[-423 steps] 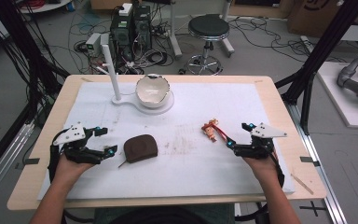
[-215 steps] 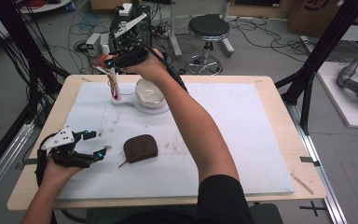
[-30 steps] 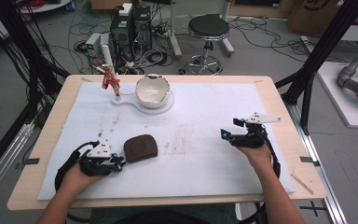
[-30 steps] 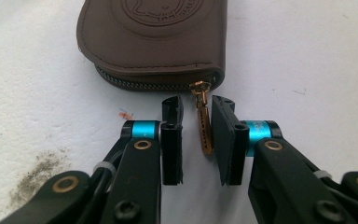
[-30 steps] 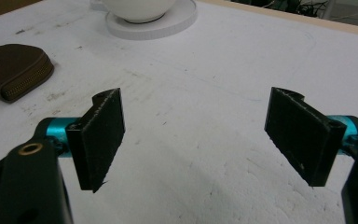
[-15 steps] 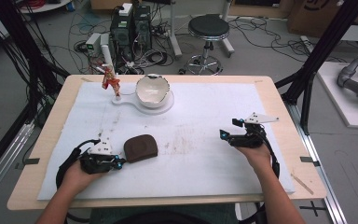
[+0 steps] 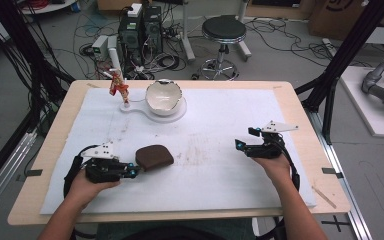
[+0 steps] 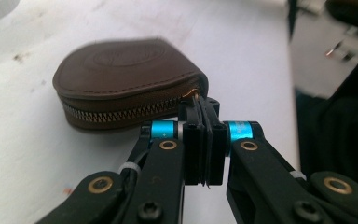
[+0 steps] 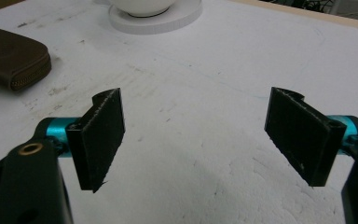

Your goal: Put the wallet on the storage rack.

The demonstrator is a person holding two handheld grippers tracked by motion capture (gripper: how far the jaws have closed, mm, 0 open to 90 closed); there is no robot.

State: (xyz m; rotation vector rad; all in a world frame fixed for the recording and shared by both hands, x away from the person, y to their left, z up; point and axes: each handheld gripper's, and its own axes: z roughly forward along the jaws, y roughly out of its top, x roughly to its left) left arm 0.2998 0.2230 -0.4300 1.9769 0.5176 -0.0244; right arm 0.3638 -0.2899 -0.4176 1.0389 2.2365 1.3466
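We see the left gripper (image 8: 204, 116) with its jaws just closed tight, pinching the little gold zipper pull (image 8: 194, 94) at the corner of the brown zipper pouch (image 8: 126, 81), which lies on the white table cover (image 7: 220, 125) right in front of it. The right gripper (image 9: 196, 135) rests with its jaws wide apart and nothing between them, and the pouch is far off to its left.

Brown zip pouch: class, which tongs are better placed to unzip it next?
Left. The left tongs are shut at the brown zip pouch, apparently pinching its zip pull; the right tongs stand open, well away.
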